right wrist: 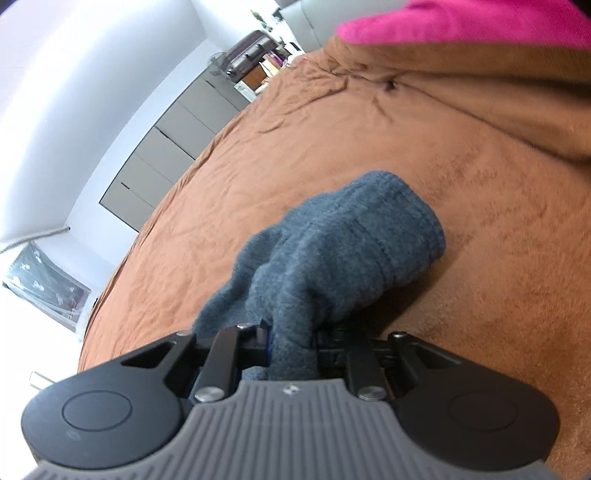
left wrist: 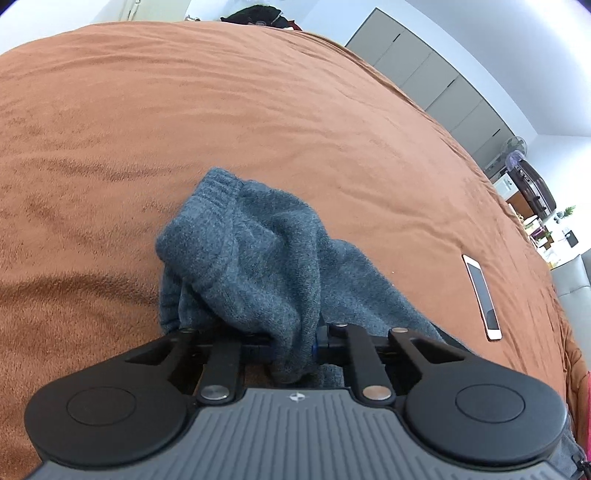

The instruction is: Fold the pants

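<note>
Left wrist view: my left claw [left wrist: 293, 347] is clamped on a bunched edge of the grey pants [left wrist: 243, 258], which rise from the jaws toward 12 o'clock and drape back onto the brown bed [left wrist: 184, 110]. I pinch an edge, I judge, so the cloth hangs free and can be spread before any fold. A phone [left wrist: 482, 295] lies on the bed at 3 o'clock, just beside the pants and apart from them.

Right wrist view: my right claw [right wrist: 291, 350] is likewise closed on pants fabric, a ribbed band showing at the far end toward 1 o'clock. With both claws gripping separate spots, the garment is held up in a heap rather than laid flat; no fold looks made yet. A pink cloth [right wrist: 480, 18] sits at the bed's far edge at 1 o'clock, well apart. The phone may get snagged when I spread the legs.
</note>
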`<state>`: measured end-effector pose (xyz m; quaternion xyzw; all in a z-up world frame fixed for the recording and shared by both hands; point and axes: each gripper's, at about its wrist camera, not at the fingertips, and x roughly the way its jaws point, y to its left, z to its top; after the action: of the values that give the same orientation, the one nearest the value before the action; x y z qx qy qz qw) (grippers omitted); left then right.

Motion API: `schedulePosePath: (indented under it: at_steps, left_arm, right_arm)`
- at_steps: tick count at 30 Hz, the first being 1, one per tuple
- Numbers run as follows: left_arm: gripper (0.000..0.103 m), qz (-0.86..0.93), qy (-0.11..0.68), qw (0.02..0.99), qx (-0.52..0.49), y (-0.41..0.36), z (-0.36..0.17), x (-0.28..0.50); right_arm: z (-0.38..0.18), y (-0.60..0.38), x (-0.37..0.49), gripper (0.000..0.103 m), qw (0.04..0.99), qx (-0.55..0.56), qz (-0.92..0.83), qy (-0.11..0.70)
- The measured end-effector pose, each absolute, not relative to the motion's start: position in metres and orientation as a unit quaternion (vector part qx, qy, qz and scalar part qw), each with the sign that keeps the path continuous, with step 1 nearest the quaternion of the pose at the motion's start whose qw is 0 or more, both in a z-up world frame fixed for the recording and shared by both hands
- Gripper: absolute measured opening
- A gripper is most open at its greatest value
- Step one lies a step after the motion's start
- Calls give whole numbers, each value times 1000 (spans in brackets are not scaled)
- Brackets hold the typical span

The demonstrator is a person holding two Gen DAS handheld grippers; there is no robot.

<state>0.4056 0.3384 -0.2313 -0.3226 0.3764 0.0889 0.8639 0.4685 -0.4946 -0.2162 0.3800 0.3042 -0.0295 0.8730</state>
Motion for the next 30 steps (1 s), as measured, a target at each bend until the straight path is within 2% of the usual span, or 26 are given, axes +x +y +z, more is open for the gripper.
schedulePosePath:
  at_steps: [11, 18, 22, 24, 26, 27, 29, 30]
  left_arm:
    - [17, 81, 388, 868, -299, 332, -224, 414]
    - [17, 73, 388, 865, -309, 337, -230, 414]
    - [18, 71, 389, 868, -301, 335, -230, 413]
    - [28, 90, 393, 872, -279, 331, -219, 407]
    - [42, 138, 376, 891, -214, 318, -193, 390]
    - [53, 162, 360, 903, -167, 307, -177, 379]
    - [60, 193, 322, 920, -111, 290, -148, 361]
    - [59, 186, 299, 930, -107, 281, -134, 355]
  right_arm:
    - [-143, -434, 474, 13, 925, 267, 42, 268]
    - [-109, -345, 479, 12, 939, 156, 137, 275]
    - [-112, -279, 474, 12, 928, 89, 203, 300]
    - [-121, -248, 471, 12, 919, 45, 232, 315]
    - [-135, -224, 469, 11, 909, 13, 253, 331]
    - [-143, -216, 468, 11, 906, 14, 255, 338]
    - [-156, -213, 471, 11, 902, 24, 255, 346]
    - [-160, -214, 472, 11, 901, 25, 259, 347]
